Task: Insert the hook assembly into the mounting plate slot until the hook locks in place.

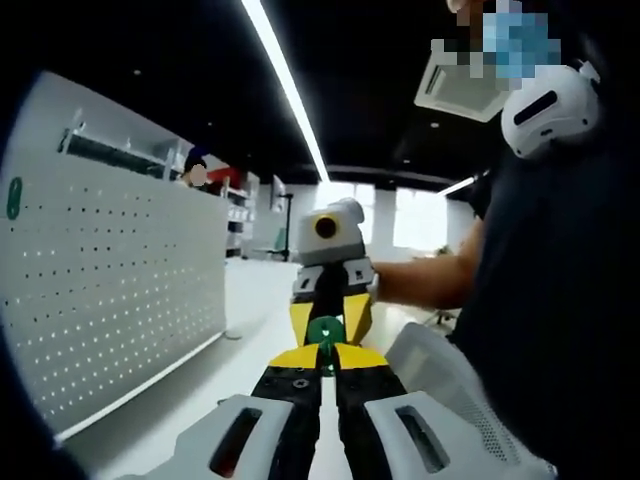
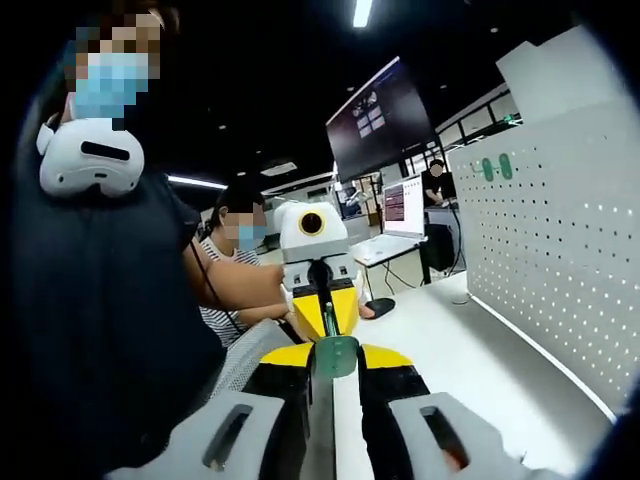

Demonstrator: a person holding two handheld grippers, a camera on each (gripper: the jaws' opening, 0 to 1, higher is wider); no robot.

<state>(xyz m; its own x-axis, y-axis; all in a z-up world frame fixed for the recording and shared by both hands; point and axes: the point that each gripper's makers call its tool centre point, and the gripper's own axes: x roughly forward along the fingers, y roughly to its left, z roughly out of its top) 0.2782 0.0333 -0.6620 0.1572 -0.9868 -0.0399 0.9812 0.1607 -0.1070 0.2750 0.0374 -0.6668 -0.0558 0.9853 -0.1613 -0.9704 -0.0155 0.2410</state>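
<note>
My two grippers face each other over the white table [image 2: 450, 350], tips nearly meeting. My right gripper [image 2: 337, 365] is shut on a flat green mounting plate [image 2: 337, 352] with a rounded top, seen edge-on. Opposite it, my left gripper [image 2: 324, 322] is shut on a thin green hook piece [image 2: 330, 316]. In the left gripper view my left gripper [image 1: 325, 358] and the right gripper [image 1: 330, 312] both close on the green parts [image 1: 325, 333], which touch there. I cannot tell whether the hook sits in the plate's slot.
A white pegboard [image 1: 120, 290] stands upright along the table, carrying green oval pieces [image 2: 496, 167]. The person [image 2: 90, 300] holding the grippers, in a dark shirt, fills one side. Another person [image 2: 235, 270] sits behind. Monitors [image 2: 385, 120] stand at the far end.
</note>
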